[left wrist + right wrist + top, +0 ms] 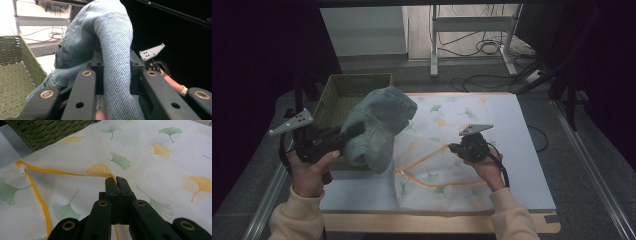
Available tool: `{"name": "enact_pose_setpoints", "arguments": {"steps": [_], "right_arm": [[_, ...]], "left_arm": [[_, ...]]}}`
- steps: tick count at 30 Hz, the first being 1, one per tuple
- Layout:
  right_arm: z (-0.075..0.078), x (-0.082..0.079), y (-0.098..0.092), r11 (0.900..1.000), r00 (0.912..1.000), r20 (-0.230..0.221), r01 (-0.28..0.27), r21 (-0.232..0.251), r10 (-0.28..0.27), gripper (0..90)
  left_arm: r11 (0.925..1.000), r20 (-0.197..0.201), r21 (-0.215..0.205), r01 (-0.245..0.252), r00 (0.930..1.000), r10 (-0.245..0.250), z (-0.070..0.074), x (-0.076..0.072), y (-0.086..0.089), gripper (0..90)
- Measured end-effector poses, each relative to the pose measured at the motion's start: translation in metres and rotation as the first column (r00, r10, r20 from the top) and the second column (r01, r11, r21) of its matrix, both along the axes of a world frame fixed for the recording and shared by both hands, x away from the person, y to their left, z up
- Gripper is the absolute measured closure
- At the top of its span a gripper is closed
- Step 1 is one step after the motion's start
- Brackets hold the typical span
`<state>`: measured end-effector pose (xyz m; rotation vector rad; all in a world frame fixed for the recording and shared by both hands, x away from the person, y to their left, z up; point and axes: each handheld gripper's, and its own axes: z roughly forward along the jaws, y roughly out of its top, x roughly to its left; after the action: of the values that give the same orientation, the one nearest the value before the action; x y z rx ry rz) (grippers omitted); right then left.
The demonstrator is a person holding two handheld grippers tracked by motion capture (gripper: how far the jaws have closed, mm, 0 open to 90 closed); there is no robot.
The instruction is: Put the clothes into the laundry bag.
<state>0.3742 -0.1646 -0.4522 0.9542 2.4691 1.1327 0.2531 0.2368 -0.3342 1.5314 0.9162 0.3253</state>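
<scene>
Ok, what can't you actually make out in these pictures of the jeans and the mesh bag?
- Left gripper view: the left gripper pads, wrapped by the denim jeans.
- High view: part of the green basket, behind the jeans.
- Right gripper view: whether the right gripper pinches one layer of the mesh laundry bag or two.
- High view: the bag's zipper pull, too small.

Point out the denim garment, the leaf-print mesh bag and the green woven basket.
denim garment (379,125), high view, on the bunched middle of the cloth.
leaf-print mesh bag (155,170), right gripper view, on the flat printed mesh right of the pinch.
green woven basket (343,89), high view, on its inner back wall.
</scene>
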Motion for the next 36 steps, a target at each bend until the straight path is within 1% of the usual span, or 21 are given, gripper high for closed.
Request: {"name": "enact_pose_setpoints", "arguments": {"steps": [2, 9, 10, 11, 16, 21, 24, 25, 30, 36], "right_arm": [[0.0, 0.0, 0.0, 1.0, 1.0, 0.001, 0.0, 0.001, 0.0, 89.0], [0.0, 0.0, 0.0, 1.0, 1.0, 0.001, 0.0, -0.002, 0.0, 89.0], [0.0, 0.0, 0.0, 1.0, 1.0, 0.002, 0.0, 0.001, 0.0, 89.0], [0.0, 0.0, 0.0, 1.0, 1.0, 0.002, 0.0, 0.001, 0.0, 89.0], [0.0, 0.0, 0.0, 1.0, 1.0, 0.002, 0.0, 0.0, 0.0, 89.0], [0.0, 0.0, 0.001, 1.0, 1.0, 0.002, 0.0, 0.0, 0.0, 88.9], [0.0, 0.0, 0.001, 1.0, 1.0, 0.003, 0.001, 0.002, -0.001, 88.9], [0.0, 0.0, 0.001, 1.0, 1.0, 0.003, 0.001, 0.002, -0.001, 88.9], [0.001, 0.0, 0.003, 1.0, 1.0, 0.007, -0.005, 0.0, 0.005, 88.9], [0.002, 0.0, 0.005, 1.0, 0.9999, -0.004, -0.012, 0.001, 0.012, 89.0]], "left_arm": [[0.9998, -0.006, -0.002, 0.019, 0.9998, -0.019, -0.002, 0.0, -0.006, 73.7], [0.9991, -0.014, -0.003, 0.043, 0.999, -0.043, -0.006, -0.001, -0.016, 73.7], [0.9985, -0.018, -0.003, 0.054, 0.9983, -0.054, -0.008, -0.001, -0.019, 73.7], [0.9985, -0.018, -0.003, 0.054, 0.9983, -0.054, -0.008, -0.001, -0.019, 73.7], [0.9962, -0.027, -0.013, 0.087, 0.9958, -0.087, -0.012, -0.002, -0.028, 73.7], [0.9939, -0.023, -0.009, 0.11, 0.9936, -0.11, -0.014, -0.005, -0.037, 73.7], [0.9907, -0.026, -0.01, 0.136, 0.9904, -0.136, -0.017, -0.009, -0.044, 73.7], [0.9907, -0.026, -0.01, 0.136, 0.9904, -0.136, -0.017, -0.009, -0.044, 73.7], [0.9853, -0.024, -0.007, 0.171, 0.985, -0.171, -0.018, -0.014, -0.051, 73.6], [0.9818, -0.021, -0.008, 0.19, 0.9816, -0.19, -0.017, -0.02, -0.053, 73.7]]}}
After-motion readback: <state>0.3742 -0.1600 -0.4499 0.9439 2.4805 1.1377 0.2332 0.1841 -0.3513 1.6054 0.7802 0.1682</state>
